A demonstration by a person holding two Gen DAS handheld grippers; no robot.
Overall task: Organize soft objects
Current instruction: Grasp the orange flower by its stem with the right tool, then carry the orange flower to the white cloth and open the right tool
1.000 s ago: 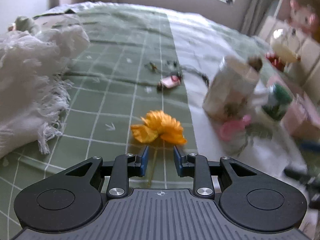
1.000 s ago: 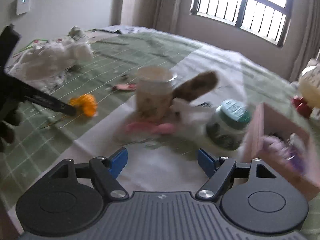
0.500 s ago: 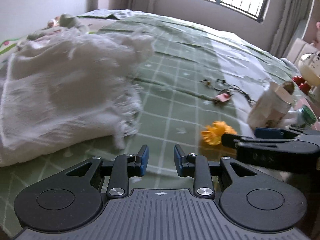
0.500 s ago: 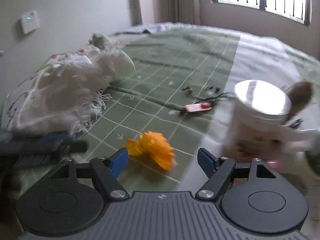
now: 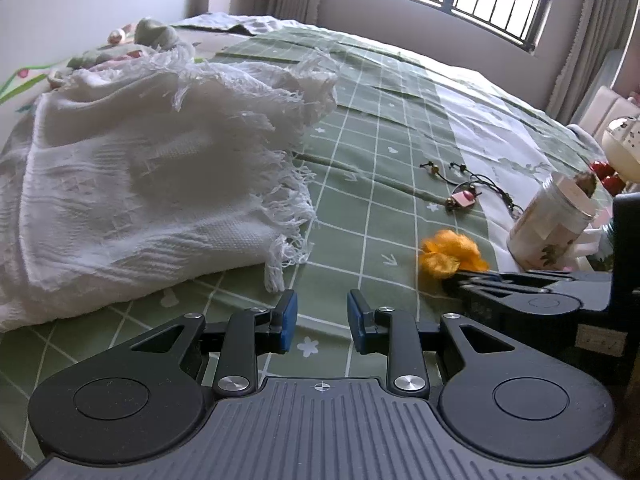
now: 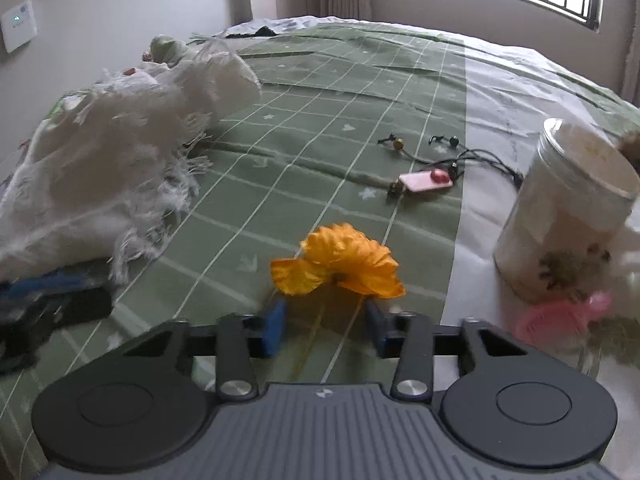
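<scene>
A crumpled white fringed blanket [image 5: 132, 184] lies on the green checked bedspread [image 5: 380, 184], left and ahead of my left gripper [image 5: 322, 322], which is open and empty with its tips just short of the fringe. The blanket also shows in the right wrist view [image 6: 104, 168]. An orange fabric flower [image 6: 340, 260] lies just ahead of my right gripper [image 6: 325, 326], whose open jaws straddle its thin stem. In the left wrist view the flower [image 5: 450, 254] sits at the tip of the right gripper [image 5: 476, 284].
A lidded jar [image 6: 564, 208] stands right of the flower, with a pink object [image 6: 560, 318] at its base. A beaded cord with a pink charm [image 6: 426, 180] lies mid-bed. A small plush [image 5: 154, 32] sits behind the blanket. The window is at the back.
My left gripper swung left from the flower to face the blanket. My right gripper came in over the flower and its jaws narrowed around the stem.
</scene>
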